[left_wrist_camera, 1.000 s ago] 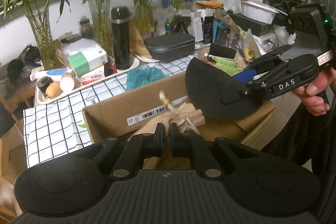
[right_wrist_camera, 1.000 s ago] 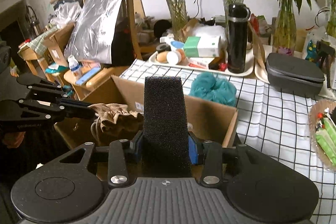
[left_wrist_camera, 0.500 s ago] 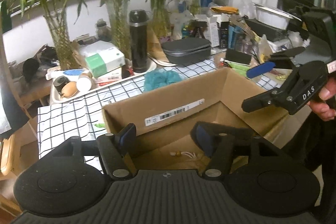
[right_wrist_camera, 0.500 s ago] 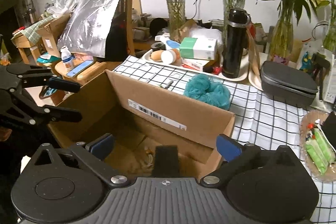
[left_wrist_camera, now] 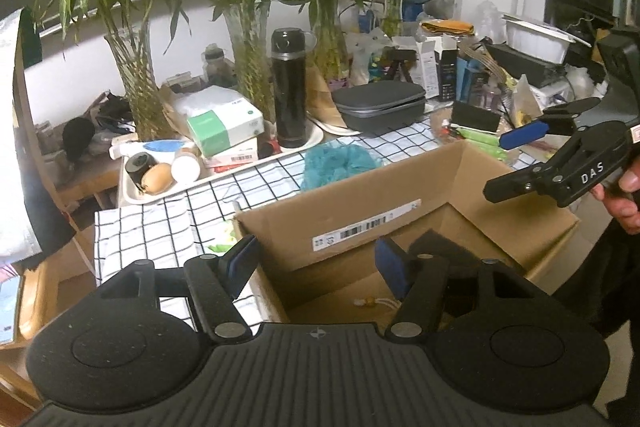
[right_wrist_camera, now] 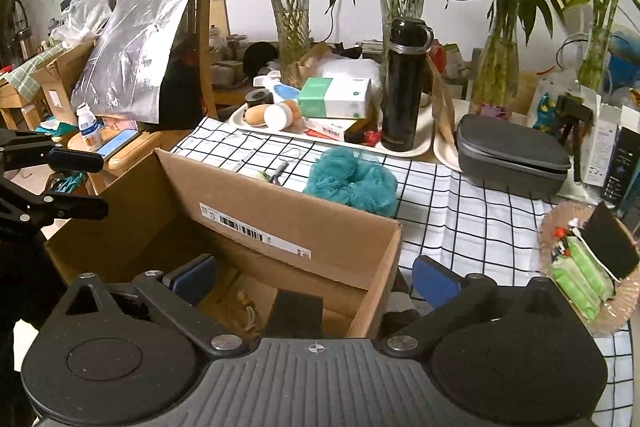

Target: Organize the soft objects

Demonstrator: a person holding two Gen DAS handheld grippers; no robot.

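Both the left hand-held gripper (left_wrist_camera: 316,265) and the right hand-held gripper (right_wrist_camera: 316,277) are held spread and empty over the cardboard box (right_wrist_camera: 288,223). A black sponge (right_wrist_camera: 294,311) is seen inside the box; a teal puff (right_wrist_camera: 352,181) lies behind it on the tabletop (right_wrist_camera: 460,215).

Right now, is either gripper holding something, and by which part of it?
Nothing is held. The left gripper and right gripper both have open, empty jaws above the cardboard box; the black sponge lies inside it.

Box floor (right_wrist_camera: 224,291) (perhaps cloth) behind fingers (right_wrist_camera: 192,277)
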